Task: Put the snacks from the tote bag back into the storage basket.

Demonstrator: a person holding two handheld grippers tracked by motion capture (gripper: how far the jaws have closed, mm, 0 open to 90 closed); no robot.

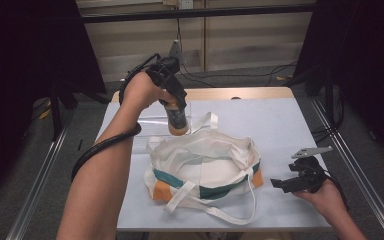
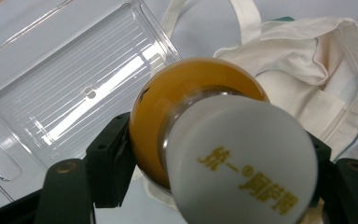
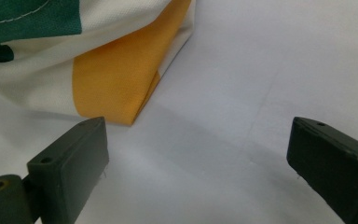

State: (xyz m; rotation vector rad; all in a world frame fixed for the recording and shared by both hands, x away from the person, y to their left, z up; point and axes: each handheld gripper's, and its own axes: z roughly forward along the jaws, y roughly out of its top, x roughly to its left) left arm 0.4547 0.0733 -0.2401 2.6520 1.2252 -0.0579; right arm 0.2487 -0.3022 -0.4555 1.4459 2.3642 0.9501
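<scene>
A bottle with an orange body and a white cap hangs upright in the air, my left gripper shut on it near the cap. It hovers over the back rim of a white tote bag with green and orange patches, which lies open in the middle of the table. The bag's mouth lies just right of the bottle in the left gripper view. My right gripper rests low at the bag's right, open, its jaws wide apart near the bag's orange corner.
A clear plastic tray lies on the white table behind and left of the bag. The bag's long straps trail toward the front edge. Dark curtains and frame rails flank the table.
</scene>
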